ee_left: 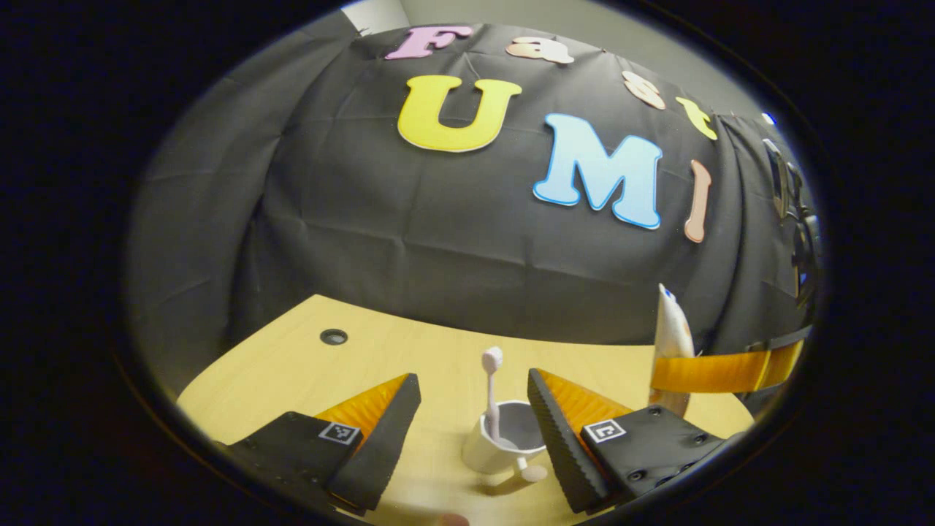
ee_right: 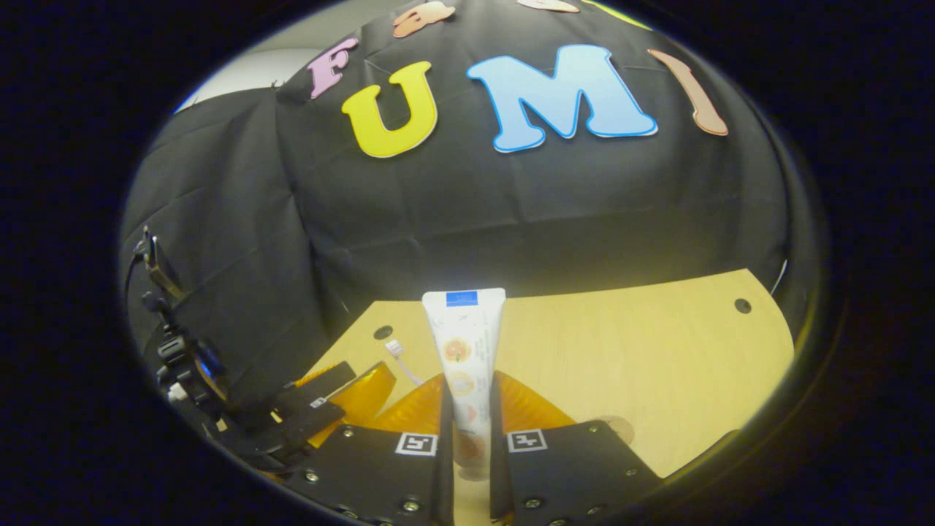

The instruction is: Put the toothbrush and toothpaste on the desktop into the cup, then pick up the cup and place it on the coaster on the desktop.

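In the left gripper view, the left gripper point(ee_left: 473, 409) hangs above the wooden desktop point(ee_left: 307, 365) with its two fingers spread wide and nothing between them but air. Beyond the gap stands the white cup point(ee_left: 491, 447), upright on the desktop, with a small handle on its near side. The toothbrush point(ee_left: 492, 394) is already in the cup, leaning a little, with its pale head sticking up well above the rim. Neither finger touches the cup or the brush.

At the right edge of that view the right gripper point(ee_left: 676, 372) comes in from the side, its fingers clamped across the toothpaste point(ee_left: 670, 329), which stands upright with its flat end uppermost. The tube is held off to the right of the cup, apart from it, not over the rim.

In the right gripper view, the right gripper's fingers point(ee_right: 438, 431) are pressed in close on the toothpaste tube, one on each side of its lower part. The tube rises straight up between them, white with a blue band at the top. To the left in this view the left gripper and the toothbrush head show beside it, low over the desktop. A dark round hole point(ee_right: 742, 305) sits in the desktop at the far right corner.
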Tool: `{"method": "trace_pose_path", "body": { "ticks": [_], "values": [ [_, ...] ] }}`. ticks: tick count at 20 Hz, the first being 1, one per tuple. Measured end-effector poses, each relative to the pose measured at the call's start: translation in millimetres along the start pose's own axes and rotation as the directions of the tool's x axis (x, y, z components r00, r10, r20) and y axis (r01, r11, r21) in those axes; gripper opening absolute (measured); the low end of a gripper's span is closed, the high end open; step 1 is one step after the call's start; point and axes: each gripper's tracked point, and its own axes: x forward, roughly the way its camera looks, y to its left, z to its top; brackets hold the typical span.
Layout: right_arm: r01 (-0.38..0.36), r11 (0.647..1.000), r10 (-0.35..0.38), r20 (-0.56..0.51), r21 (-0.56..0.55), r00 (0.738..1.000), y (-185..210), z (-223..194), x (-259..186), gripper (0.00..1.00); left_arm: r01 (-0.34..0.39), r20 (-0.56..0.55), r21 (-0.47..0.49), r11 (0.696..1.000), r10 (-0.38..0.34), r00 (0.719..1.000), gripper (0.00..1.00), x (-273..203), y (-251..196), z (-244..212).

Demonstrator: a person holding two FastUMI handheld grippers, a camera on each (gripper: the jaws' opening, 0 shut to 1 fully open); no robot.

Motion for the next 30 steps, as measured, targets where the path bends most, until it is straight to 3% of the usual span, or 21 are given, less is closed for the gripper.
{"method": "trace_pose_path", "body": {
  "ticks": [5,6,10,14,16,17,23,24,27,29,30],
  "values": [
    [-0.048,0.997,0.053,0.079,-0.056,0.995,26,16,40,0.2,-0.033,-0.046,-0.032,0.999,0.032,0.998,0.95,-27,22,-10],
    [-0.049,0.996,0.056,0.091,-0.068,0.994,29,18,46,0.24,-0.035,-0.057,-0.045,0.998,0.033,0.998,0.95,-31,26,-13],
    [-0.053,0.994,0.066,0.134,-0.099,0.989,36,21,74,0.15,-0.053,-0.099,-0.071,0.996,0.046,0.994,0.95,-48,38,-32],
    [-0.055,0.993,0.066,0.097,-0.109,0.993,37,0,97,0.26,-0.056,-0.153,-0.098,0.994,0.041,0.987,0.95,-59,40,-50],
    [-0.048,0.992,0.056,0.067,-0.117,0.996,35,-12,105,0.23,-0.058,-0.172,-0.106,0.993,0.04,0.984,0.91,-62,41,-60],
    [-0.044,0.991,0.051,0.051,-0.125,0.997,34,-17,107,0.23,-0.062,-0.177,-0.105,0.993,0.043,0.983,0.96,-63,43,-62],
    [-0.038,0.981,0.035,-0.018,-0.19,0.999,35,-41,98,0.28,-0.066,-0.179,-0.084,0.994,0.05,0.983,0.96,-63,45,-61],
    [-0.038,0.982,0.034,-0.026,-0.186,0.999,35,-43,97,0.22,-0.062,-0.179,-0.082,0.995,0.047,0.983,0.96,-62,45,-62],
    [-0.045,0.982,0.038,-0.043,-0.182,0.998,36,-47,89,0.4,-0.056,-0.175,-0.081,0.995,0.041,0.984,0.96,-63,43,-63],
    [-0.05,0.98,0.044,-0.039,-0.193,0.998,36,-45,82,0.6,-0.055,-0.177,-0.079,0.995,0.041,0.983,0.95,-63,42,-63],
    [-0.051,0.979,0.045,-0.034,-0.195,0.998,35,-42,78,0.63,-0.054,-0.178,-0.077,0.996,0.04,0.983,0.95,-63,41,-64]
  ]
}}
